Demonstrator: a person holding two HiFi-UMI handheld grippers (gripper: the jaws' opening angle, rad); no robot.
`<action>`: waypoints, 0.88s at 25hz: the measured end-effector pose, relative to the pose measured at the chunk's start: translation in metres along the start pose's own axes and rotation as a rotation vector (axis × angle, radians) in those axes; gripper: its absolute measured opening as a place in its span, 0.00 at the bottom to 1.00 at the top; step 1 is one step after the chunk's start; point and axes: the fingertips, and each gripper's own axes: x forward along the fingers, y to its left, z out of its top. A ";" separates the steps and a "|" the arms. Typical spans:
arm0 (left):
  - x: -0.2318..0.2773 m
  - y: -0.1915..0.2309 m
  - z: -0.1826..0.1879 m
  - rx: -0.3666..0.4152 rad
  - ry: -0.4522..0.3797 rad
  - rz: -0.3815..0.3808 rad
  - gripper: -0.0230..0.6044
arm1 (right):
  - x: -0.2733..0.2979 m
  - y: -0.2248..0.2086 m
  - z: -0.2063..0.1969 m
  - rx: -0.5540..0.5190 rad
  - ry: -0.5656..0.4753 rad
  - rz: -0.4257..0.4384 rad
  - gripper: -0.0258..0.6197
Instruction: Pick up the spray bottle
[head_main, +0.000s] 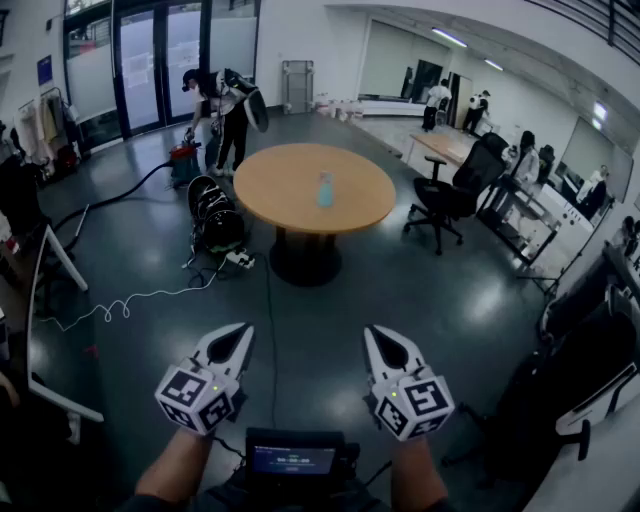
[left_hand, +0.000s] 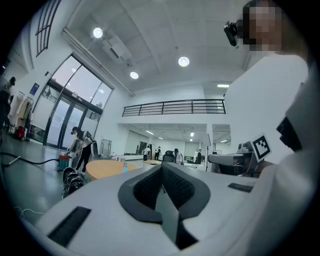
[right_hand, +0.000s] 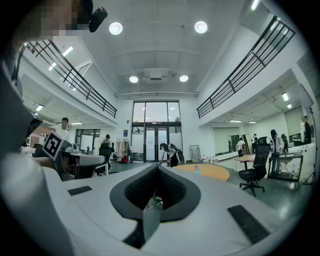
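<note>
A pale blue spray bottle (head_main: 325, 189) stands upright near the middle of a round wooden table (head_main: 290, 195), far ahead of me across the dark floor. It also shows small on that table in the left gripper view as the bottle (left_hand: 125, 164) and in the right gripper view as the bottle (right_hand: 197, 169). My left gripper (head_main: 245, 329) and right gripper (head_main: 369, 332) are held side by side low in the head view, well short of the table. Both are shut with nothing between their jaws.
A black bag (head_main: 213, 213) and a white cable (head_main: 130, 303) lie on the floor left of the table. A person (head_main: 222, 112) bends over a red machine behind it. A black office chair (head_main: 450, 200) stands to the right, with desks along the right wall.
</note>
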 end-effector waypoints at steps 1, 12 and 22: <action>0.000 0.001 0.000 0.000 -0.001 0.001 0.04 | 0.001 0.000 -0.001 0.001 0.001 0.000 0.04; 0.000 0.009 0.005 -0.007 -0.009 -0.007 0.04 | 0.009 0.006 0.004 0.013 0.010 -0.017 0.04; -0.005 0.022 0.013 0.014 -0.015 -0.060 0.04 | 0.021 0.027 0.017 0.014 -0.031 -0.065 0.04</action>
